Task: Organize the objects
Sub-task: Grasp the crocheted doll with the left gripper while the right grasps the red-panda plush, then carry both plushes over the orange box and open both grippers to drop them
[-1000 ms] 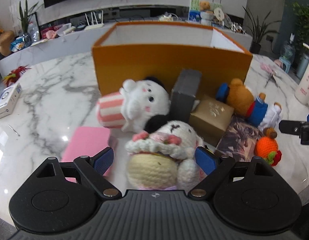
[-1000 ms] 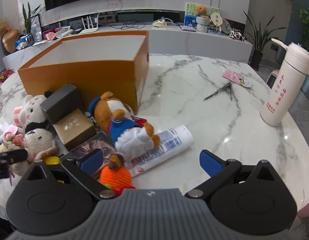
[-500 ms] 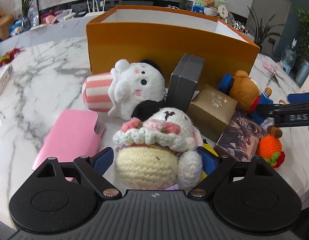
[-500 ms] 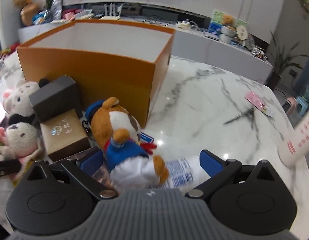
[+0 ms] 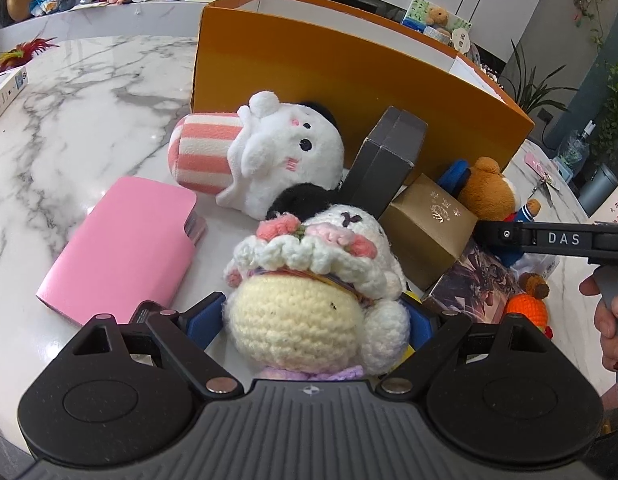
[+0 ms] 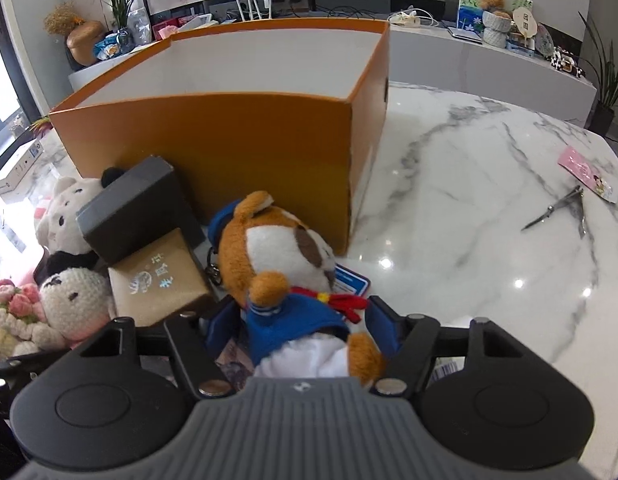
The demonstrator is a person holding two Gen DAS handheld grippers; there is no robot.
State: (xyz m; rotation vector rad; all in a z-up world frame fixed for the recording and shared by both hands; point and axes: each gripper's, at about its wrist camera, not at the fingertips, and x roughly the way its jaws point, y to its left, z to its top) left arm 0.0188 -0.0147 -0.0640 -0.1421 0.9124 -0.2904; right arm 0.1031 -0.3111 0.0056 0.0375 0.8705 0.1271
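Your left wrist camera is looking steeply down, close over the crocheted doll (image 5: 309,300). Your right one is hovering over the sailor bear (image 6: 285,276). Both are facing the orange box (image 5: 349,76) and sharing the gold box (image 6: 161,276).

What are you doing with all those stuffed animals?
A person is tidying toys beside the big orange box, a hand-held gripper in each hand. The left hand-held gripper has its jaws around the crocheted doll. The right hand-held gripper is closing on the sailor bear, which sits between its jaws. Both toys are still on the marble table, not yet in the box.
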